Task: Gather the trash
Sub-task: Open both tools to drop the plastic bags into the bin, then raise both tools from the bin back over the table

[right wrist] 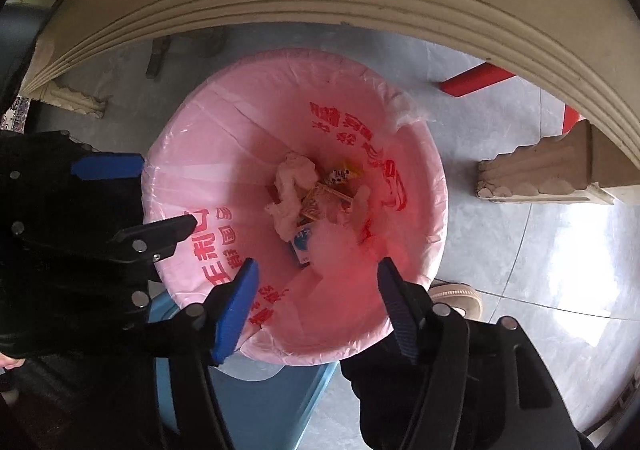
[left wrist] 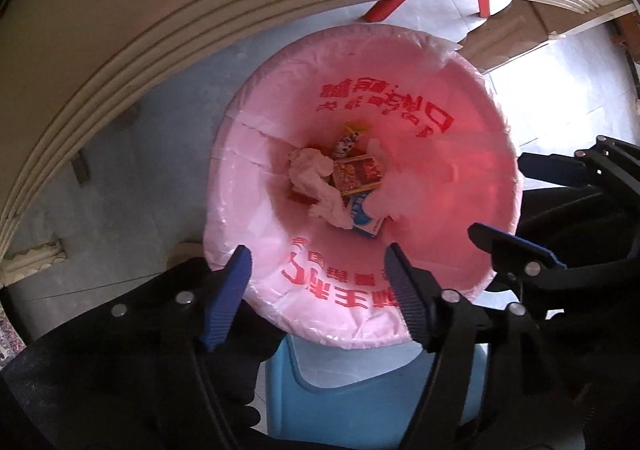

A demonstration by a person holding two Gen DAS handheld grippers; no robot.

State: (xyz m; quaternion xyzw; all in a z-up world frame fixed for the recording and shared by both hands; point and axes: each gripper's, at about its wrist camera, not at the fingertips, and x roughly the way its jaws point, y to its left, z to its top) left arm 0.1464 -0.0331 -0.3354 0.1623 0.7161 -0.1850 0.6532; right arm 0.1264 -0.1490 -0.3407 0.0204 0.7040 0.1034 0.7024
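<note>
A round bin lined with a pink plastic bag [left wrist: 440,98] with red print stands on the floor below both grippers; it also shows in the right wrist view [right wrist: 224,138]. At its bottom lie crumpled white tissue [left wrist: 310,174], a red and gold snack packet [left wrist: 356,172], a blue and white carton [left wrist: 366,216] and a yellow wrapper [left wrist: 350,136]. The same trash shows in the right wrist view [right wrist: 294,190]. My left gripper [left wrist: 320,286] is open and empty over the near rim. My right gripper [right wrist: 316,300] is open and empty over the near rim; it shows in the left view [left wrist: 520,202].
A cream table edge [left wrist: 120,50] curves over the far side of the bin, with a carved table foot [right wrist: 544,170] on the right. A light blue stool [left wrist: 360,390] sits under the grippers. Red furniture legs [right wrist: 476,80] stand beyond. The floor is grey tile [right wrist: 520,250].
</note>
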